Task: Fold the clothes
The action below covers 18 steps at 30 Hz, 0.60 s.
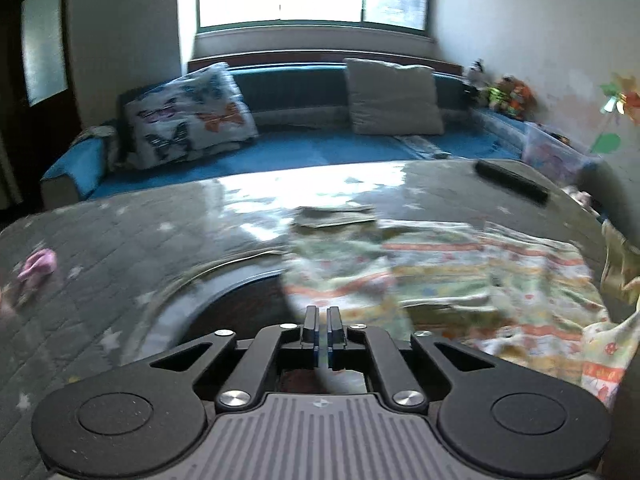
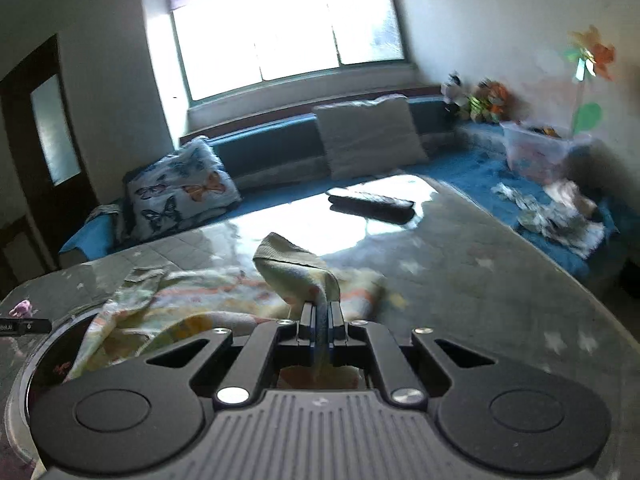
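A pale garment printed with orange and green bands lies spread on the grey star-patterned table, right of my left gripper. That gripper hovers at the garment's near left edge, its jaws open only a slit, and I see nothing between them. In the right wrist view my right gripper is shut on a pale green edge of the garment. The pinched edge stands up in a raised fold, and the rest of the garment trails to the left on the table. Both views are blurred.
A black remote lies at the table's far side. A small pink item sits at the left. Behind the table are a blue sofa, a butterfly cushion and a plastic box.
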Tool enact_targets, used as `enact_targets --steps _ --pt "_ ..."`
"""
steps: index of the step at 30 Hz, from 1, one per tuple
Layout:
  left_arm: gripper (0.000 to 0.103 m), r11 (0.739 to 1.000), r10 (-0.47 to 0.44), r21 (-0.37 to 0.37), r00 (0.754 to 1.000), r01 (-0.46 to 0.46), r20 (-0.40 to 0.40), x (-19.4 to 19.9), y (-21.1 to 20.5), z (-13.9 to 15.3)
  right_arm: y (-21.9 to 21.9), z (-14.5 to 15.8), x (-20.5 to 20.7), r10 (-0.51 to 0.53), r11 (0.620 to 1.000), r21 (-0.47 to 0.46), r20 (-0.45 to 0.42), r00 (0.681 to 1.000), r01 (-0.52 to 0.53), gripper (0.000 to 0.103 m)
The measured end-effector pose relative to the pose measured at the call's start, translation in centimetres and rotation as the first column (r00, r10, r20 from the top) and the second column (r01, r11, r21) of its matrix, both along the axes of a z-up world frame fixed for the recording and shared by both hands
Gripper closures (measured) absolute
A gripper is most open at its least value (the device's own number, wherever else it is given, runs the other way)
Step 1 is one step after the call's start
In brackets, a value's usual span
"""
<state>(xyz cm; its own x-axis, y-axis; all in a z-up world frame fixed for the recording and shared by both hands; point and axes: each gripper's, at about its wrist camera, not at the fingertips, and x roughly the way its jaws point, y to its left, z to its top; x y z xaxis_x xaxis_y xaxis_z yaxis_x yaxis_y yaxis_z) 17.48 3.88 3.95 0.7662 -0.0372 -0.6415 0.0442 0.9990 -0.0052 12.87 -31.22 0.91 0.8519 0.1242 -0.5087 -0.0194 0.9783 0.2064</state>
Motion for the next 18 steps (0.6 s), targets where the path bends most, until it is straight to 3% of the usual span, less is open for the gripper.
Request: enact_targets --steps 2,4,7,11,13,14,15,16,18 --pt "0.083 0.999 -0.031 0.009 1.000 0.031 0.004 1.0 -1.4 -0.2 -0.6 -0.5 -0.7 -0.009 1.000 0.007 -0.011 1.000 0.009 0.098" --pt "0.066 0.998 -0.055 0.022 0.999 0.055 0.000 2.2 -2.5 -0.6 -1.1 -0.9 -1.3 -0.017 1.000 0.013 -0.019 1.000 0.017 0.098" --pt "0.053 0.994 -0.081 0.066 0.997 0.082 -0.017 4.5 -4.2 -1.7 -1.9 -1.6 -1.7 -0.029 0.999 0.031 -0.033 0.999 0.030 0.098" --pt "0.049 0.987 -0.093 0.122 0.994 0.101 -0.064 7.2 -5.5 -3.5 -2.5 -2.0 -2.0 -0.041 0.998 0.052 -0.033 0.999 0.043 0.098" --pt "0.052 0.987 -0.079 0.132 0.993 0.091 -0.091 8.2 -5.4 -4.4 -2.8 -2.1 -2.1 -0.048 0.997 0.063 -0.031 0.998 0.049 0.098" --pt "0.058 0.988 -0.070 0.132 0.992 0.084 -0.105 8.6 -5.2 -4.7 -2.9 -2.2 -2.1 -0.051 0.996 0.067 -0.029 0.998 0.052 0.098" --pt "0.080 0.989 -0.065 0.122 0.991 0.079 -0.115 8.8 -4.8 -5.0 -2.9 -2.1 -2.2 -0.055 0.996 0.071 -0.026 0.998 0.057 0.098" --pt "0.095 0.991 -0.059 0.112 0.991 0.073 -0.124 8.9 -4.3 -5.2 -3.1 -2.1 -2.3 -0.060 0.995 0.075 -0.023 0.998 0.062 0.098" --pt "0.100 0.993 -0.037 0.104 0.993 0.049 -0.113 8.5 -3.3 -5.2 -3.3 -2.1 -2.5 -0.070 0.994 0.082 -0.019 0.997 0.072 0.098"
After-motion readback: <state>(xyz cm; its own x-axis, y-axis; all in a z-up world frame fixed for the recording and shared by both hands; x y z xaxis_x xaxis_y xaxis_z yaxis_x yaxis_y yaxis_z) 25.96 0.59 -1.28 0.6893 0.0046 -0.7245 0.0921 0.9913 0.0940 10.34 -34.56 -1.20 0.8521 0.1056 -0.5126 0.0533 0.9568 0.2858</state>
